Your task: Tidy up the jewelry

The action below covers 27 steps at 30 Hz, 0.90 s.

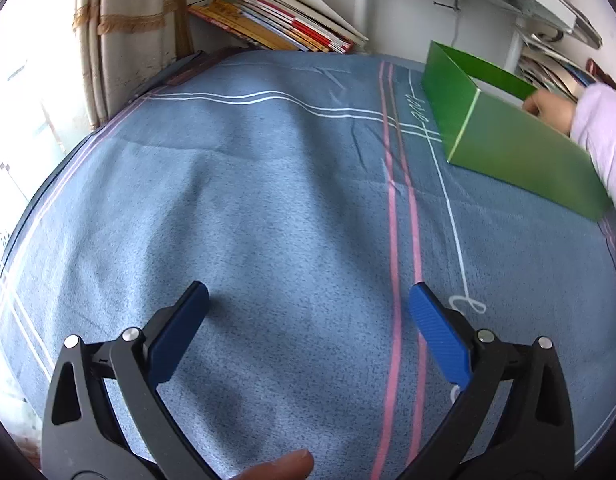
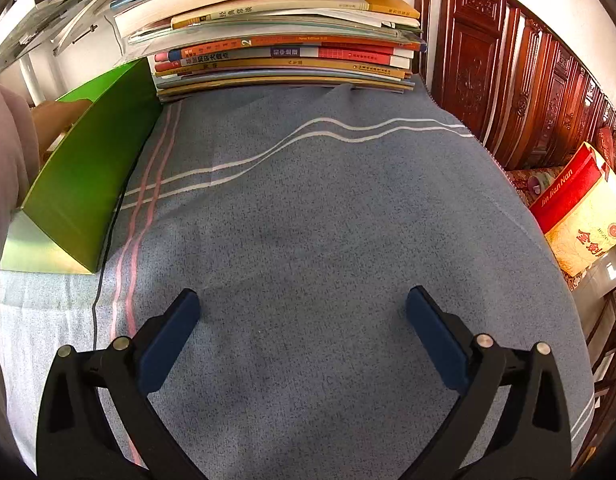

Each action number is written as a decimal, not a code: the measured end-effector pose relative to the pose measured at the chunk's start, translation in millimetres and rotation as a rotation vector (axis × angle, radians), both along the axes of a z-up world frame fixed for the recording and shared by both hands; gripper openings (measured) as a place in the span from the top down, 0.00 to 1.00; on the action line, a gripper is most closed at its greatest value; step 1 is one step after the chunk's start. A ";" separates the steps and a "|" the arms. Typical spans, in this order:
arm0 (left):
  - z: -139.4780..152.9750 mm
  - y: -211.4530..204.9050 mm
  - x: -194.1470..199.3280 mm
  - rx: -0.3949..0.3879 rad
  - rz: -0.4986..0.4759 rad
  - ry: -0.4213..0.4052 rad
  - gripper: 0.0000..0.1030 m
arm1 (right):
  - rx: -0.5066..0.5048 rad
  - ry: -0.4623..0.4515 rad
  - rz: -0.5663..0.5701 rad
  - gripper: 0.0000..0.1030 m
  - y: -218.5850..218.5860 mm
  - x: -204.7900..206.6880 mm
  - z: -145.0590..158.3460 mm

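A green open box stands on the blue-grey cloth at the right of the left wrist view, and at the left of the right wrist view. A bare hand in a pale pink sleeve reaches into it from the far side. No jewelry shows in either view; the inside of the box is hidden. My left gripper is open and empty above the cloth, well short of the box. My right gripper is open and empty above the cloth, to the right of the box.
The blue-grey cloth with pink and white stripes covers the table. A stack of books stands at the back edge, another book pile by a curtain. A thin black cable runs beside the box. A red and yellow bag and carved wooden furniture stand at the right.
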<state>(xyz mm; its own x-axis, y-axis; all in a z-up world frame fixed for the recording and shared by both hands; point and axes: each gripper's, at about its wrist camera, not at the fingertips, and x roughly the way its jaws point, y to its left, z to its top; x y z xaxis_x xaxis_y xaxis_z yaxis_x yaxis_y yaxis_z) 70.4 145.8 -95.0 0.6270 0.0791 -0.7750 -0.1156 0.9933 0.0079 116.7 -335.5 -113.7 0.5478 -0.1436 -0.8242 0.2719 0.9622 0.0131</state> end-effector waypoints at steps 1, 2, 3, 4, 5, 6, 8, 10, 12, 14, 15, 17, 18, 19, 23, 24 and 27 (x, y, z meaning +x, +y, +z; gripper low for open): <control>-0.2 -0.3 -0.4 0.004 0.000 0.002 0.04 | 0.000 0.000 0.000 0.02 0.0 0.0 0.0; -0.3 0.0 -0.2 0.005 0.000 0.002 0.04 | 0.000 0.000 0.000 0.02 0.2 -0.2 0.1; -0.5 0.2 -0.4 0.002 0.000 0.001 0.04 | 0.000 0.000 0.000 0.02 0.2 -0.3 0.1; -0.7 0.8 -0.3 -0.001 0.000 -0.001 0.04 | 0.000 0.000 0.000 0.02 -0.1 -0.1 -0.1; -0.4 0.8 -0.5 -0.004 0.000 -0.002 0.04 | 0.000 0.000 0.000 0.02 0.0 -0.2 -0.1; -0.3 0.4 -0.4 -0.004 -0.001 -0.002 0.04 | 0.000 0.000 0.000 0.02 0.0 -0.3 -0.1; -0.6 0.4 -0.3 0.002 0.000 0.000 0.04 | 0.000 0.000 0.000 0.02 -0.2 -0.1 -0.3; -0.3 0.8 -0.8 0.003 0.000 0.001 0.04 | 0.000 0.000 0.000 0.02 -0.2 -0.3 -0.3; -0.5 0.0 -1.0 0.004 0.000 0.001 0.04 | 0.000 0.000 0.000 0.02 -0.6 0.0 -0.6; -0.3 0.3 -1.3 0.003 -0.001 0.001 0.04 | 0.000 0.000 0.000 0.02 -0.6 -0.2 -0.6; -0.7 -0.4 -1.0 0.003 -0.001 0.001 0.04 | 0.000 0.000 0.000 0.02 -0.5 -0.3 -0.5; -0.6 -0.5 -0.6 0.003 -0.001 0.002 0.04 | 0.001 0.000 0.000 0.02 -0.8 0.1 -0.7; -0.6 -0.6 -0.7 0.004 -0.002 0.002 0.04 | 0.001 0.000 0.000 0.02 -0.5 -0.2 -0.6; -0.6 -0.7 -0.8 0.004 -0.003 0.002 0.04 | 0.001 0.000 0.000 0.02 -0.7 0.0 -0.6; -0.8 -2.4 0.0 0.003 -0.010 0.001 0.04 | 0.001 0.000 0.000 0.02 -0.6 -0.1 -0.6; -0.5 -2.4 -0.4 -0.003 -0.013 -0.003 0.04 | 0.001 0.000 0.000 0.02 -0.6 -0.1 -0.6; -0.1 -1.6 -0.2 -0.028 -0.030 -0.012 0.04 | 0.001 0.000 0.000 0.02 -0.8 0.3 -0.7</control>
